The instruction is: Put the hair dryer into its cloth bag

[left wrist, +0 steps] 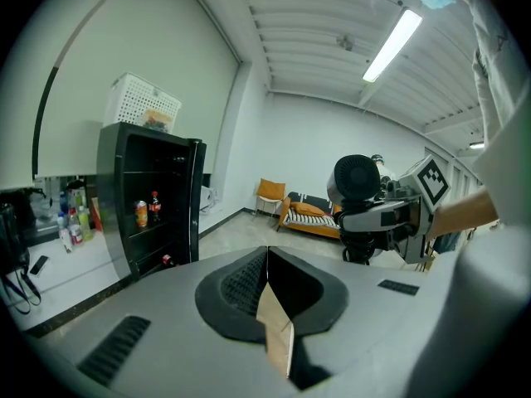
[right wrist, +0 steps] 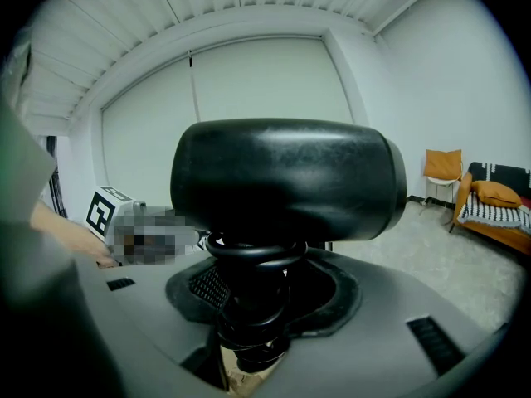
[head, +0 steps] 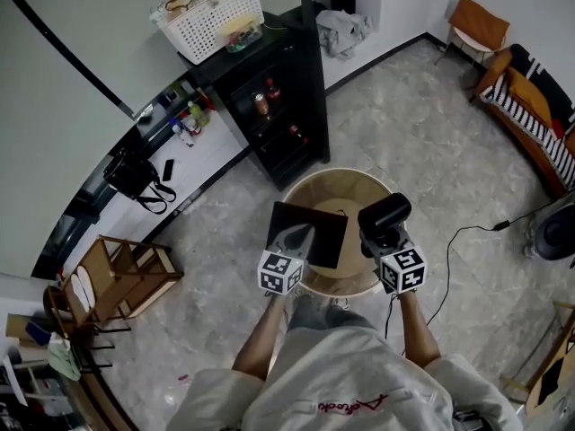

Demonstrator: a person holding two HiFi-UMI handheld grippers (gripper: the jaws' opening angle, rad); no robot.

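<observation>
Two hand-held grippers are hanging side by side over a round wooden desk (head: 334, 185). The left gripper (head: 294, 241) is keeping its jaws pressed fully together, pinching the near left edge of the black cloth bag (head: 314, 232). From the jaws the bag is spreading out flat, away from the person and toward the right, above the desk top. In the left gripper view the cloth is showing only as a thin dark seam where the two jaws meet.

The right gripper (head: 377, 239) is holding its jaws partway apart, clamped on the handle of the black hair dryer (head: 386, 210). The handle is standing between the jaws with a black cord (right wrist: 249, 259) coiled around it. The dryer's thick barrel is lying crosswise just above and beyond the jaw tips, filling most of the right gripper view.

The hair dryer is sitting outside the bag, just beside its right edge, with a narrow strip of desk showing between them in the head view.

Beyond the desk a black cabinet (head: 278, 106) is standing against the wall, carrying bottles on its shelves and a white basket (head: 211, 12) on top. An orange chair (head: 476, 21) is standing in the far corner.
</observation>
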